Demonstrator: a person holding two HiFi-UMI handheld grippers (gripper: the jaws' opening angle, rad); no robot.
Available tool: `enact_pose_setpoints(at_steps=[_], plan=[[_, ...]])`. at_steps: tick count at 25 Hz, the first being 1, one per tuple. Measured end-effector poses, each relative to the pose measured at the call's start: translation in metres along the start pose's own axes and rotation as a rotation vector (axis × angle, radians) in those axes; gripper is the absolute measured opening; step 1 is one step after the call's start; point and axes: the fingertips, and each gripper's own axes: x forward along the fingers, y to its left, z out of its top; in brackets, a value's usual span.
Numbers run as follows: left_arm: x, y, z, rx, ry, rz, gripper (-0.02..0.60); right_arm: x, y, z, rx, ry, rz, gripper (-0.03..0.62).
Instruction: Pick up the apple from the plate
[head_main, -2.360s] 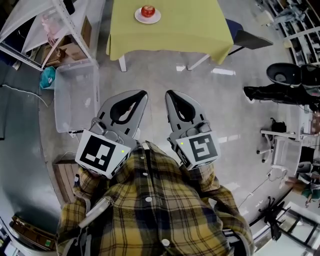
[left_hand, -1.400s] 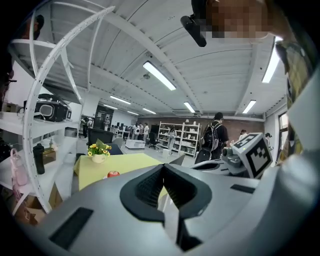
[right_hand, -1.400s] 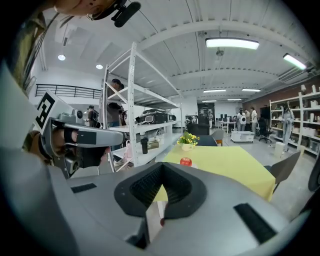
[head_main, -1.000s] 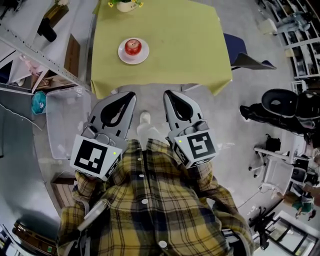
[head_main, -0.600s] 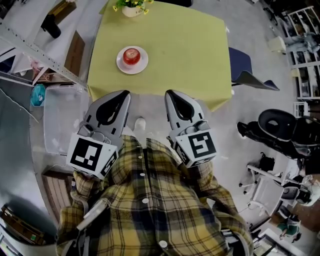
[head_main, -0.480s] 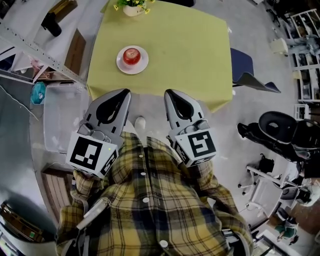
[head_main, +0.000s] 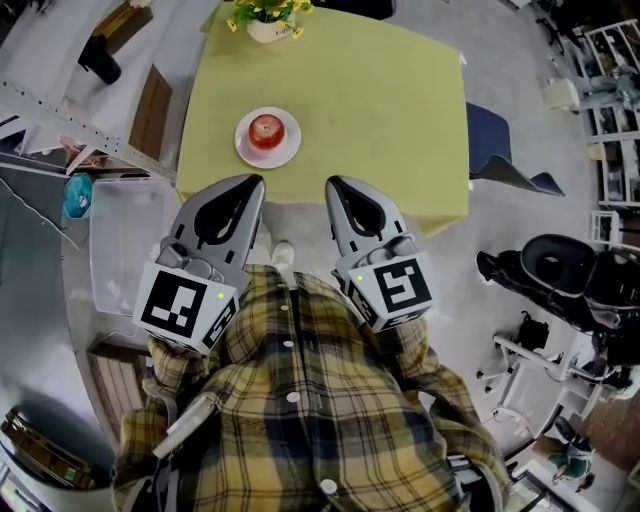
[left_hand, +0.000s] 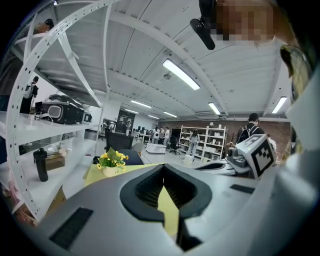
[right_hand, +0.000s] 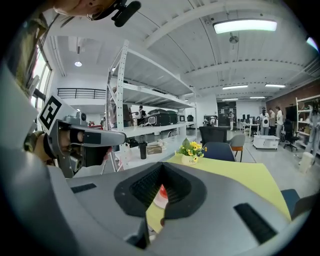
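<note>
- While both tools hover at the table's near edge, the left gripper (head_main: 256, 182) has its jaws pressed together with nothing between them.
- The right gripper (head_main: 333, 184) also has its tips meeting, and it is empty.
- A red apple (head_main: 266, 128) sits on a white plate (head_main: 246, 152) on the table's near-left part, apart from both grippers.
- A yellow-green tablecloth (head_main: 380, 100) covers the table, and a flower pot (head_main: 268, 22) stands at its far edge.
- A white shelving rack (head_main: 60, 95) and a clear plastic bin (head_main: 112, 240) are on the left, and a blue chair (head_main: 488, 135) is on the right.
- Each marker cube (head_main: 185, 305) shows a black-and-white square pattern; the pot's print is too small to read.
</note>
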Motion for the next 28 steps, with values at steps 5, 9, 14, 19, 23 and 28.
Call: enact_pose_setpoints(at_steps=[5, 9, 14, 19, 23, 28], plan=[[0.021, 0.035, 0.017, 0.006, -0.009, -0.015, 0.008, 0.038, -0.009, 0.016, -0.003, 0.0, -0.007, -0.003], [0.036, 0.068, 0.028, 0.003, -0.015, -0.02, 0.008, 0.072, -0.019, 0.03, -0.003, 0.023, -0.035, -0.003], [0.059, 0.109, 0.042, 0.008, -0.017, -0.039, 0.008, 0.114, -0.034, 0.044, 0.008, 0.03, -0.072, -0.003], [0.078, 0.137, 0.046, 0.016, 0.004, -0.074, 0.008, 0.144, -0.043, 0.047, 0.028, 0.026, -0.086, -0.003], [0.084, 0.15, 0.045, 0.006, 0.028, -0.094, 0.008, 0.157, -0.052, 0.046, 0.069, 0.04, -0.124, -0.003], [0.086, 0.159, 0.038, -0.019, 0.047, -0.085, 0.008, 0.164, -0.055, 0.04, 0.082, 0.077, -0.136, -0.003]])
